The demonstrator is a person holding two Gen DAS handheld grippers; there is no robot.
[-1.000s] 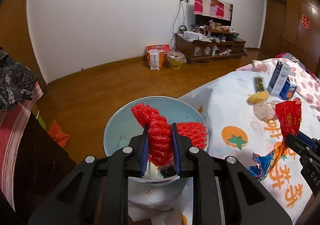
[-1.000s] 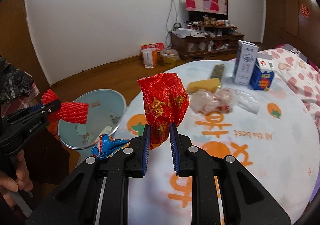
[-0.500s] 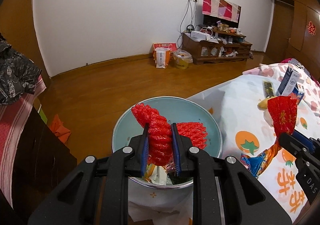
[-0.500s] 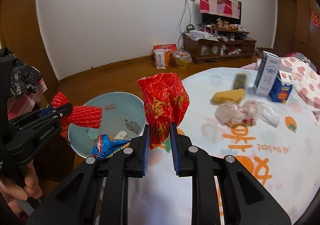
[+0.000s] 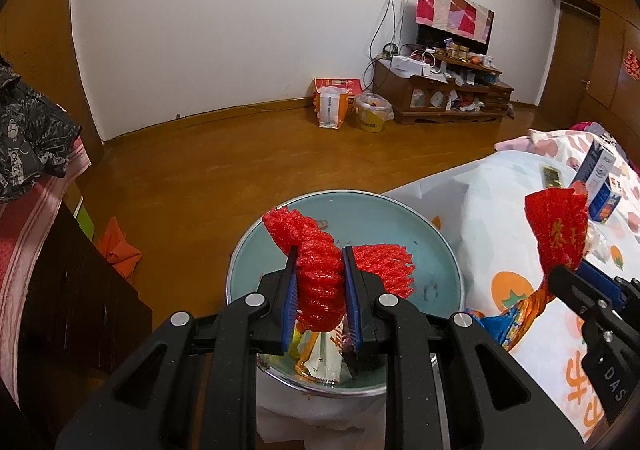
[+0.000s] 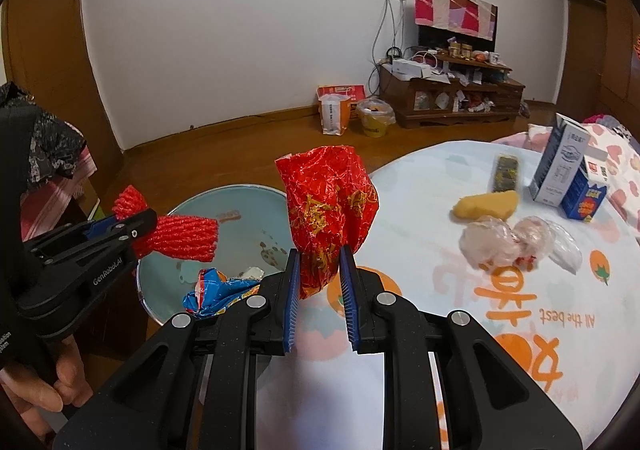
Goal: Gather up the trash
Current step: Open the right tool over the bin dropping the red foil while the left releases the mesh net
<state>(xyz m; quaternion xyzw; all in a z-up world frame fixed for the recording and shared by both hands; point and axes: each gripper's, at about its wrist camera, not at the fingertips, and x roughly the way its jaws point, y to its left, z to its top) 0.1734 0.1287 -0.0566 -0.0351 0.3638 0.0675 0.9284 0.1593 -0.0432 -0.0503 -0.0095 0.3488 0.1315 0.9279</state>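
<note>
While your left gripper (image 5: pixel 320 282) hangs over the bin (image 5: pixel 436 242), its jaws are clamped on a red foam net (image 5: pixel 320 274), whose ends splay out left and right above the bin's pale blue inside. Under the net, some wrappers (image 5: pixel 320 358) lie in the bin against its near wall. Your right gripper (image 6: pixel 320 282) is clenched on a red foil bag (image 6: pixel 328 206), held upright above the table's (image 6: pixel 420 330) left edge, just beside the bin (image 6: pixel 240 218). A crumpled blue and orange tail of that bag (image 6: pixel 216 290) hangs out to the left of the fingers, over the bin's rim. From the right wrist view you can see the left gripper (image 6: pixel 132 226) side-on with the net (image 6: pixel 180 238) sticking out over the bin. On the table behind lie a yellow sponge (image 6: pixel 486 204), a clear plastic wad (image 6: pixel 508 242), a dark packet (image 6: pixel 506 172) and two cartons (image 6: pixel 560 166), well apart from both grippers.
</note>
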